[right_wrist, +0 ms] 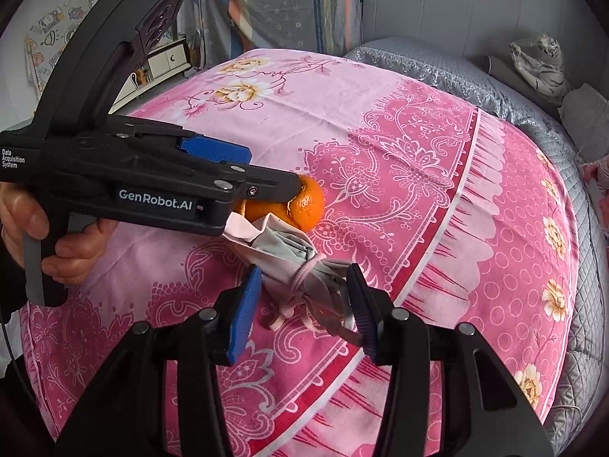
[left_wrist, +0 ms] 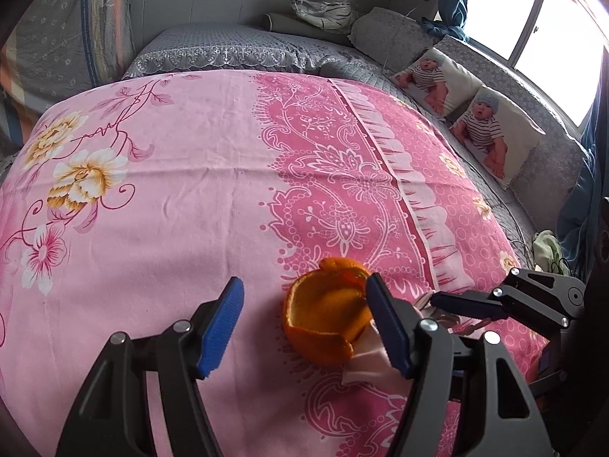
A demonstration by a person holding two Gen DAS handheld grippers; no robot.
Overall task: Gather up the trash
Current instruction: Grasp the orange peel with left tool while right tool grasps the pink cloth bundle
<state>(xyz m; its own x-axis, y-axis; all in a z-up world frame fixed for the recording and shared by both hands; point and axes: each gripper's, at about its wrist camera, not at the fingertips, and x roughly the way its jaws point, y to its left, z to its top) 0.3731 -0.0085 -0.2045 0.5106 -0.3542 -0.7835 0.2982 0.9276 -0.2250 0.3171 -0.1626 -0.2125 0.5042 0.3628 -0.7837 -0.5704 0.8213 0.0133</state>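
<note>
Your left gripper (left_wrist: 304,327) hangs low over the pink flowered bedspread (left_wrist: 171,190) with its jaws apart, and the orange peel (left_wrist: 327,320) sits between them, cupped open side up. The peel touches the right blue pad (left_wrist: 388,323) or lies just against it, while the left pad stands clear of it, so nothing is clamped. From the right wrist view you see the same left gripper (right_wrist: 300,186) reaching in from the left, its tip at the peel (right_wrist: 304,205), with your hand (right_wrist: 57,243) around its grip. Your right gripper (right_wrist: 304,304) is near the bed's front edge, jaws partly apart around a crumpled pale pink and grey bag (right_wrist: 289,266) that lies just near of the peel; the far pad seems to touch the bag's bunched end, but you cannot tell whether it is truly pinched. Grey quilted bedding (left_wrist: 228,45) lies at the far side.
</note>
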